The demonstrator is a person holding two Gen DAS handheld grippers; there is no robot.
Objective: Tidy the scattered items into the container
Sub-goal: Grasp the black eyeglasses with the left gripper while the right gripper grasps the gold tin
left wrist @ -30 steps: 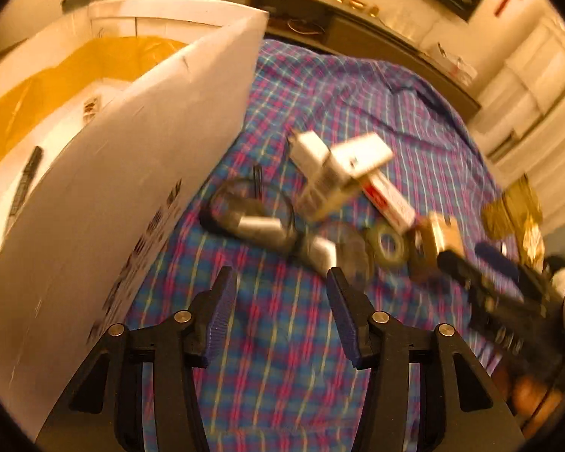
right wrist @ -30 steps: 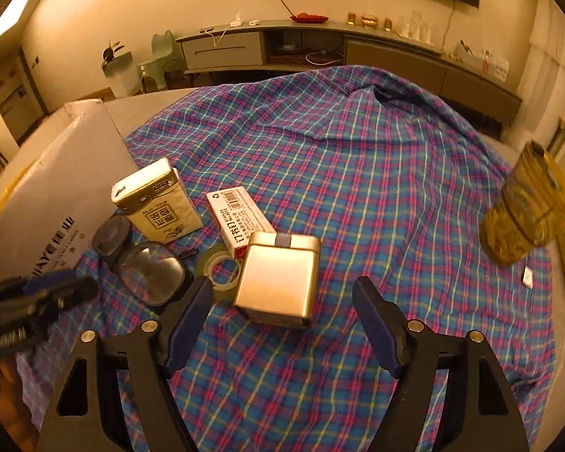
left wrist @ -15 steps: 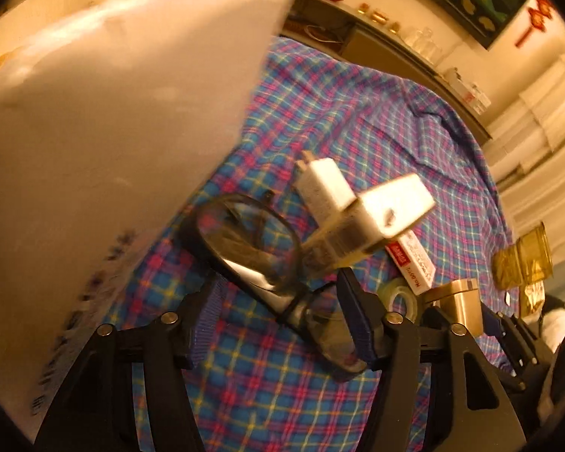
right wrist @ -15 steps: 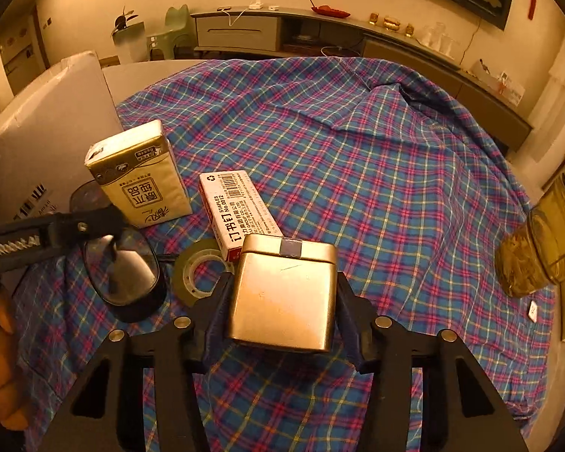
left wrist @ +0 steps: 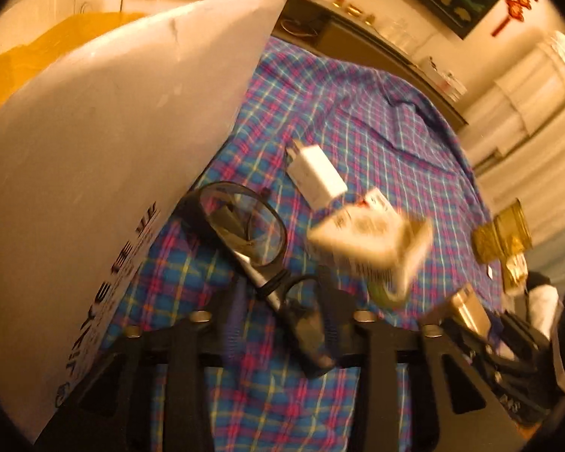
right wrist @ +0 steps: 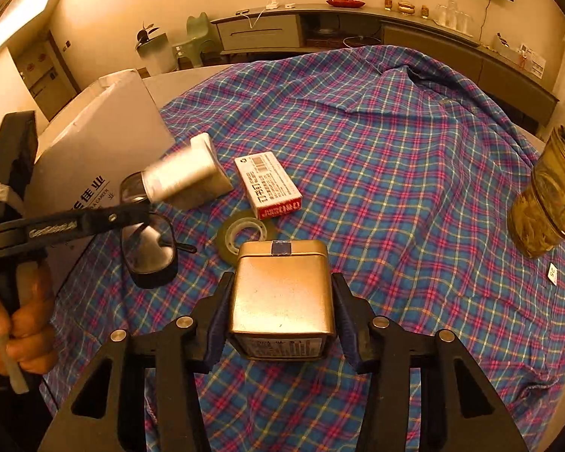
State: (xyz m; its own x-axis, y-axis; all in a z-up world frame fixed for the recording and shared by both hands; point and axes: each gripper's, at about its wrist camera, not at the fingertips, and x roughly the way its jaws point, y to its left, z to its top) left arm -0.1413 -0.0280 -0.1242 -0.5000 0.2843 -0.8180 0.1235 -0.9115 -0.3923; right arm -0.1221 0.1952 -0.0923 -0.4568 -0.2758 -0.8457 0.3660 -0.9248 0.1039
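Note:
My right gripper [right wrist: 282,316] is shut on a gold metal tin [right wrist: 281,297] just above the plaid cloth [right wrist: 395,173]. My left gripper [left wrist: 282,320] is closed around the black-framed glasses [left wrist: 245,226], gripping them near the bridge; it also shows in the right wrist view [right wrist: 105,220]. A cream tissue pack [left wrist: 369,241] is tipped and blurred beside the glasses. A white charger [left wrist: 316,177], a red-and-white staple box [right wrist: 269,184] and a tape roll [right wrist: 241,231] lie on the cloth. The white cardboard box [left wrist: 94,150] stands at the left.
A glass jar of amber contents [right wrist: 550,203] stands at the cloth's right edge. A small white tag [right wrist: 553,273] lies near it. A long sideboard [right wrist: 358,26] runs along the far wall.
My right gripper closed on the gold tin and lifted it slightly. My left gripper moved in and closed around the glasses. The tissue pack got knocked over and is in motion.

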